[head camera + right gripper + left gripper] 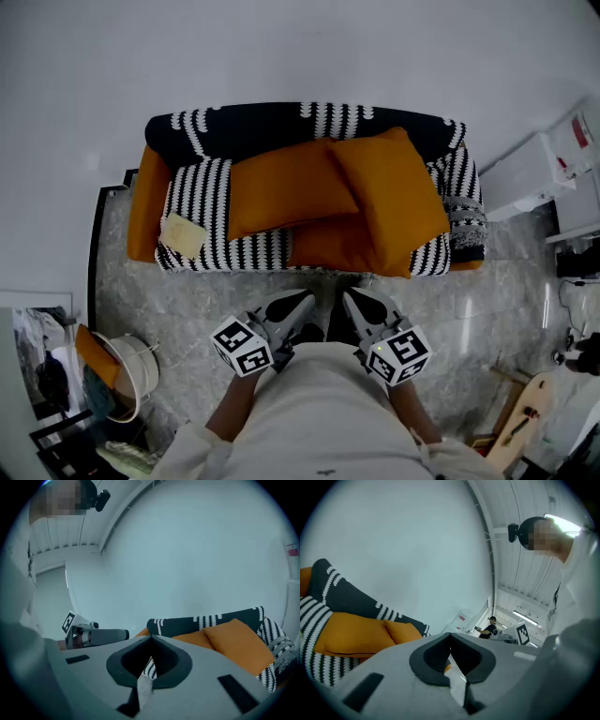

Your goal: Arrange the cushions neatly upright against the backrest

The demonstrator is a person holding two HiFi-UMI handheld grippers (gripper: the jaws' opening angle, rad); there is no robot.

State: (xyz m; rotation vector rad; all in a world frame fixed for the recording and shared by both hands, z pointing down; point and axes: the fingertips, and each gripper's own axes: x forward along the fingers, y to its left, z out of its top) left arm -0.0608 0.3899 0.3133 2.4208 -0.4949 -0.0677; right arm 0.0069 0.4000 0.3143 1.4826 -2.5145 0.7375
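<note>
Sofa (202, 192): one, striped black and white with orange arms, standing against the white wall (300, 47). Orange cushions counted: three. The left cushion (286, 187) lies flat on the seat, its upper edge near the backrest (272, 122) but not propped upright. The right cushion (394, 202) lies at a slant, overlapping the left one's right end and reaching the seat's front edge. The third cushion (323, 246) is mostly covered by the other two, and only a strip shows at the front of the seat. None stands upright against the backrest. One pale square item (183, 234) rests on the left of the seat (whether cloth or small pad cannot be determined). Grippers: two, both held low over the grey floor (187, 305) in front of the sofa and well apart from every cushion. The left gripper (292, 307) has its jaws clenched together with nothing between them; the right gripper (364, 307) is likewise closed and empty. Marker cubes: two, the left cube (242, 347) and the right cube (401, 354), one per gripper. Other items: one white basket (136, 370) at the lower left and one white cabinet (525, 173) to the sofa's right.
</note>
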